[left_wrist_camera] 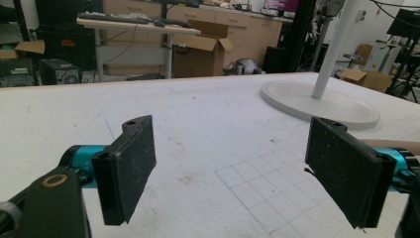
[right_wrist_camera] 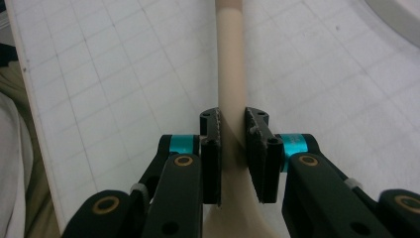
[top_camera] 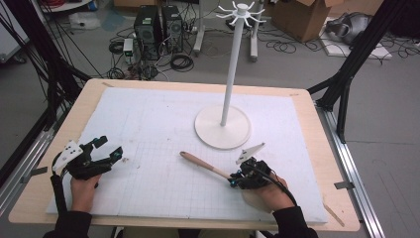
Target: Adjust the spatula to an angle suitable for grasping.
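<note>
A slim wooden utensil (top_camera: pixel 203 164) lies on the white gridded mat (top_camera: pixel 148 144), in front of the stand's base and toward the person's right. It is pale, smooth and round in section, with a rounded, slightly thicker free end; its other end is hidden in the right claw (top_camera: pixel 233 179), so its full shape cannot be told. Its long axis runs diagonally across the mat: the free end points away and to the left, the gripped end toward the person's right hand (top_camera: pixel 265 193).

In the right gripper view the right claw (right_wrist_camera: pixel 233 148) is clamped on the utensil (right_wrist_camera: pixel 230 64), its two flat black jaws pressing the pale shaft from either side, with teal collars behind them.

The left claw (top_camera: pixel 108 148) rests at the mat's left side, well apart from the utensil, held by the left hand (top_camera: pixel 84 191). In the left gripper view its jaws (left_wrist_camera: pixel 230 173) stand wide apart with nothing between them; their pads look matte and finely textured.

Beyond the utensil stands a white stand (top_camera: pixel 225 109): a flat round base, a thin upright pole and a crown of curved hooks. The mat covers a light wooden surface (top_camera: pixel 317 148) with rounded corners.
</note>
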The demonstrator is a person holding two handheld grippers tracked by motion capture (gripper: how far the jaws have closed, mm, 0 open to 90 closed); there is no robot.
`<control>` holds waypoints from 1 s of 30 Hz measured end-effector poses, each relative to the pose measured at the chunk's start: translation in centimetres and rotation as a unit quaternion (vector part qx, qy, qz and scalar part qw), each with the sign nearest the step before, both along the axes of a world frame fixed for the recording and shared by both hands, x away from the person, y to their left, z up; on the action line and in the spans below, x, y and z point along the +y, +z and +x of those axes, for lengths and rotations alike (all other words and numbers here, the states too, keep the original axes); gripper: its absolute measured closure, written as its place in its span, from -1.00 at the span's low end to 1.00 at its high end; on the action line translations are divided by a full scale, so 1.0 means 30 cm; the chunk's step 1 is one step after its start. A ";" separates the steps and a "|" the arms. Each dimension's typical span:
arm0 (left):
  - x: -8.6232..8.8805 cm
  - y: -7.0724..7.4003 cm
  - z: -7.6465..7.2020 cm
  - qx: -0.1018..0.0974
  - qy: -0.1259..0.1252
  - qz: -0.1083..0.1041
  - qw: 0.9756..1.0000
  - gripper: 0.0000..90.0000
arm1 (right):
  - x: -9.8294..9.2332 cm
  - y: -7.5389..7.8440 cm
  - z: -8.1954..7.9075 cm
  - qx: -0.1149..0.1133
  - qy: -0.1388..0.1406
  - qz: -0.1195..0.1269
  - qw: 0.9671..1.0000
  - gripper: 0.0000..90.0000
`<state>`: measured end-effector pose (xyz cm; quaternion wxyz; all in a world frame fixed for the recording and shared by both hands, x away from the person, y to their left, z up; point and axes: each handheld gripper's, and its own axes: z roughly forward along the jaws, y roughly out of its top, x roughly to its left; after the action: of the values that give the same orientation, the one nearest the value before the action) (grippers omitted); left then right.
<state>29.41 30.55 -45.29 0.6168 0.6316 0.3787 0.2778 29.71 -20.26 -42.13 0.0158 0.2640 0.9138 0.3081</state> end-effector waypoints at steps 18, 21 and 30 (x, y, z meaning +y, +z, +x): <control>-0.048 0.070 0.003 -0.011 -0.005 -0.009 1.000 -0.64 | -0.205 0.081 -0.064 -0.158 -0.148 0.111 0.970 -0.44; -0.066 0.087 0.000 -0.010 -0.012 -0.013 1.000 -0.64 | -0.266 0.079 -0.076 -0.190 -0.214 0.126 0.950 -0.68; -0.095 0.099 -0.009 0.012 -0.013 -0.006 1.000 -0.66 | -0.390 0.074 -0.094 -0.215 -0.251 0.157 0.930 -0.68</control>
<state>29.15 27.69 -42.31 0.6197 0.6361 0.3791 0.2600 26.89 -31.96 -39.90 0.2471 0.4117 0.7321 0.4832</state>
